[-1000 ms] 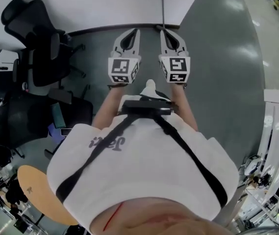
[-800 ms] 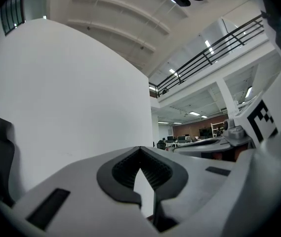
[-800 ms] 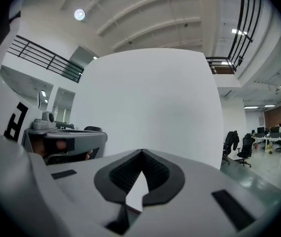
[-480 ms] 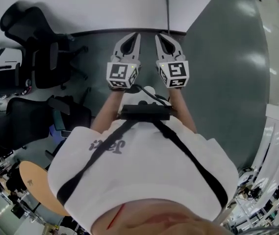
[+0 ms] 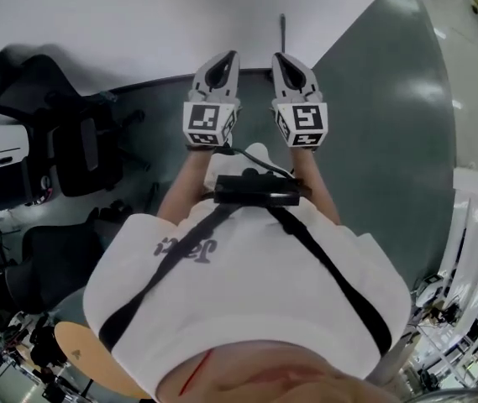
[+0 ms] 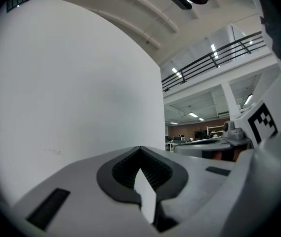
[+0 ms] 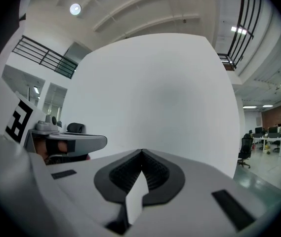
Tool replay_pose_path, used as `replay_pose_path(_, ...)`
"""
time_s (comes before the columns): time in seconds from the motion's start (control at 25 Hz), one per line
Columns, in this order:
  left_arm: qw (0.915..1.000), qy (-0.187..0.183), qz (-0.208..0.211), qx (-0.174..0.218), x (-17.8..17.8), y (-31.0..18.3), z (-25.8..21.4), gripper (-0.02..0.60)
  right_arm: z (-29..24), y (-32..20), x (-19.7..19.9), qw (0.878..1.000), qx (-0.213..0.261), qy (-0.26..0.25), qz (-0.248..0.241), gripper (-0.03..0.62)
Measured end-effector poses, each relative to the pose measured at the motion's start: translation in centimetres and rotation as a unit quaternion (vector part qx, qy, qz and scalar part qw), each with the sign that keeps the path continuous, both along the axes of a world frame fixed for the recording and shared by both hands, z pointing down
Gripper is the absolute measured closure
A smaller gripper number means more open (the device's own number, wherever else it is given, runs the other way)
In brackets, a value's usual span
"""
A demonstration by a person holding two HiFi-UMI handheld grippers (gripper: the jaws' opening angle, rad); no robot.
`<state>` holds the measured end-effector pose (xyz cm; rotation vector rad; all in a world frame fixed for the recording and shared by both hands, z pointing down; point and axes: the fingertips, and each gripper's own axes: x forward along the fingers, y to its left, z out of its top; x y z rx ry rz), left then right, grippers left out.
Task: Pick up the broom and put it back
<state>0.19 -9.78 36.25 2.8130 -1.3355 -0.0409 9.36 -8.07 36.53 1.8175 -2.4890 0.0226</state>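
Observation:
A thin dark pole point(image 5: 282, 30), which looks like the broom's handle, stands upright against the white wall point(image 5: 138, 23), just beyond my right gripper's tip. Its lower end is hidden behind that gripper. My left gripper point(image 5: 228, 59) and right gripper point(image 5: 281, 59) are held side by side in front of the person's chest, pointing level at the wall. Both are shut with nothing between the jaws. The left gripper view shows the left gripper point(image 6: 140, 150) facing bare wall, and the right gripper view shows the same for the right gripper point(image 7: 141, 152). Neither gripper view shows the pole.
Black office chairs point(image 5: 49, 116) stand at the left near the wall. A round wooden table point(image 5: 87, 355) lies at the bottom left. White racks and clutter point(image 5: 474, 242) line the right edge. Grey floor point(image 5: 390, 116) stretches to the right of the wall's corner.
The person has walked toward the wall with both grippers held level and shut. The wall fills more of the view, and the chairs have drifted left and down.

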Motion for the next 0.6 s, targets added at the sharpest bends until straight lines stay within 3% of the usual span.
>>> replay_pose_path(0.16,0.9995,0.028,0.016,0.001,-1.6,-4.4,-1.7,0.571,-0.9,-3.4,0.3,0.999,0.01,0.001,0.046,0.591)
replay_pose_path(0.28,0.9991,0.024,0.036,-0.003,-2.2,-6.1,-1.3,0.571,-0.9,-5.0,0.1,0.998,0.017,0.003,0.06,0.591)
replay_pose_path(0.6,0.9903,-0.005,0.13,-0.047,4.4,-9.3,3.5,0.571,2.9,-6.2,7.2,0.991,-0.024,-0.006,0.135,0.591)
